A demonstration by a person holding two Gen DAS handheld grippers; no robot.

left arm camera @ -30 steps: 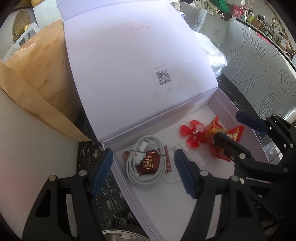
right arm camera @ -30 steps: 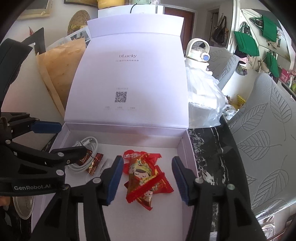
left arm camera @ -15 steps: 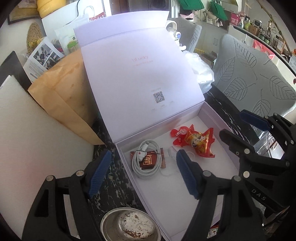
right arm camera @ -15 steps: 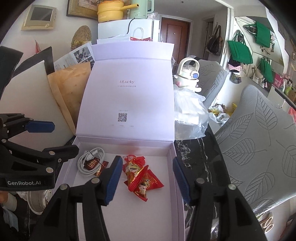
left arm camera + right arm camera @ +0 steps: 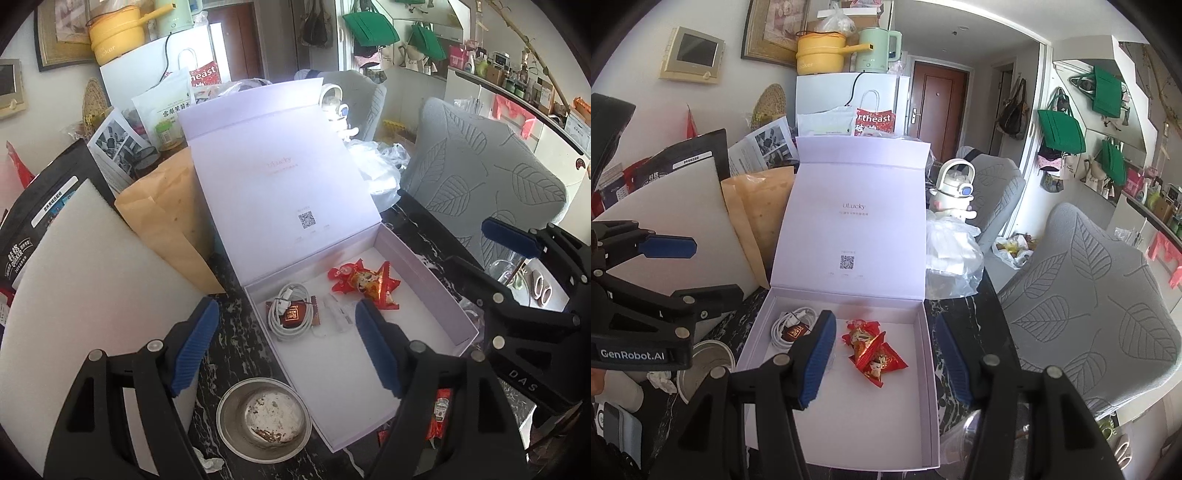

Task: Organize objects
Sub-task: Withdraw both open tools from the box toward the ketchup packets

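Observation:
A pale lilac gift box (image 5: 421, 280) (image 5: 929, 354) lies on the dark marble table with its lid standing upright behind it. Inside rest a coiled white cable (image 5: 291, 314) (image 5: 783, 325) with a small brown chocolate packet on it, some clear plastic bits (image 5: 334, 314), and red candy wrappers (image 5: 365, 282) (image 5: 873, 349). My left gripper (image 5: 284, 347) hovers above the box's near left corner, jaws opening, nothing between them. Held over the box's right half, my right gripper (image 5: 886, 360) is open and empty too.
A steel bowl (image 5: 264, 419) with white residue sits beside the box's near corner. A white foam board (image 5: 85, 288) and brown paper bag (image 5: 166, 218) lean at the left. A plastic bag (image 5: 951, 254), a grey leaf-patterned chair (image 5: 1089, 306) and red sauce sachets (image 5: 437, 410) are at the right.
Both grippers have risen and drawn back from the box, so its contents look smaller and the steel bowl has come into view. The left jaws have spread a little wider.

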